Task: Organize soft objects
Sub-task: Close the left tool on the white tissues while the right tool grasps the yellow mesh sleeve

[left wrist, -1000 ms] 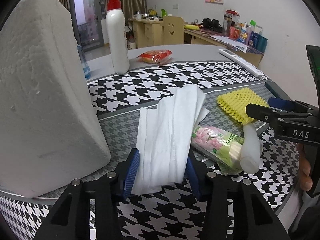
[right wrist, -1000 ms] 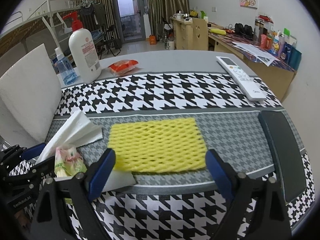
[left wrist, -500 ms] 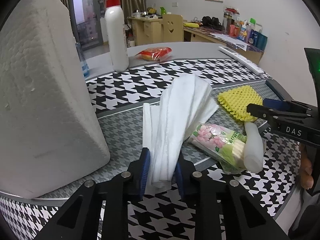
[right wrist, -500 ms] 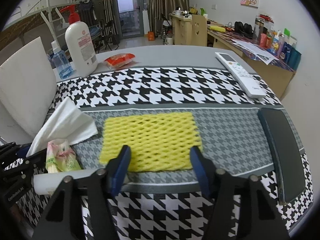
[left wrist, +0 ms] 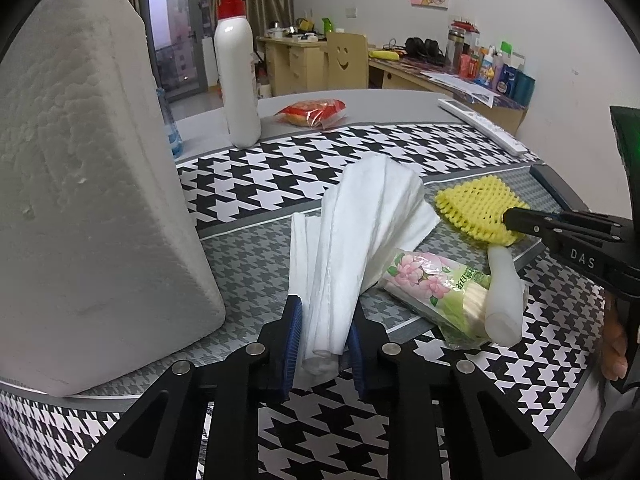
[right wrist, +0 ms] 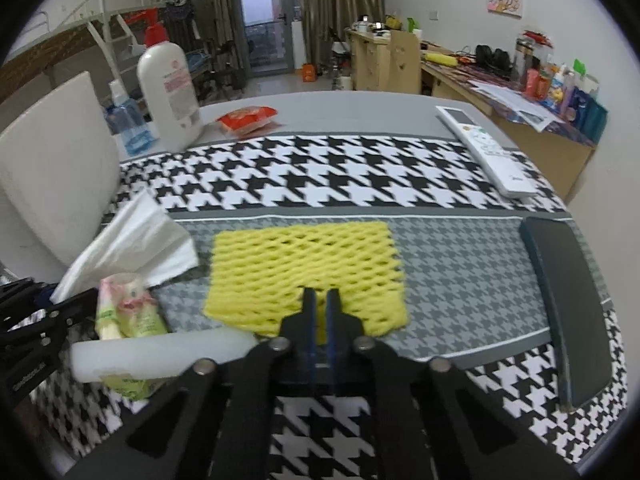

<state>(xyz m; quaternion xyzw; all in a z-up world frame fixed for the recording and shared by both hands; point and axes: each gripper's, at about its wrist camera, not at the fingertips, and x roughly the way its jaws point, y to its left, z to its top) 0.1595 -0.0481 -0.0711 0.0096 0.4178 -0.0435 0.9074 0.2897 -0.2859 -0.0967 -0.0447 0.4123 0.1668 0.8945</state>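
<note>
Both your grippers have closed since before, left gripper pinching the folded white tissue sheets, right gripper nipping the yellow foam mesh sleeve; nothing yet sorted.

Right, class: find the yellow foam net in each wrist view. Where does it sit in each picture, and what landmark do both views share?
Left wrist view: the yellow foam net lies at the right, past the white tissue, its near edge pinched by the right gripper.
Right wrist view: it fills the centre, just ahead of the fingertips.
Shared landmark: the white pump bottle at the table's far left.
</note>
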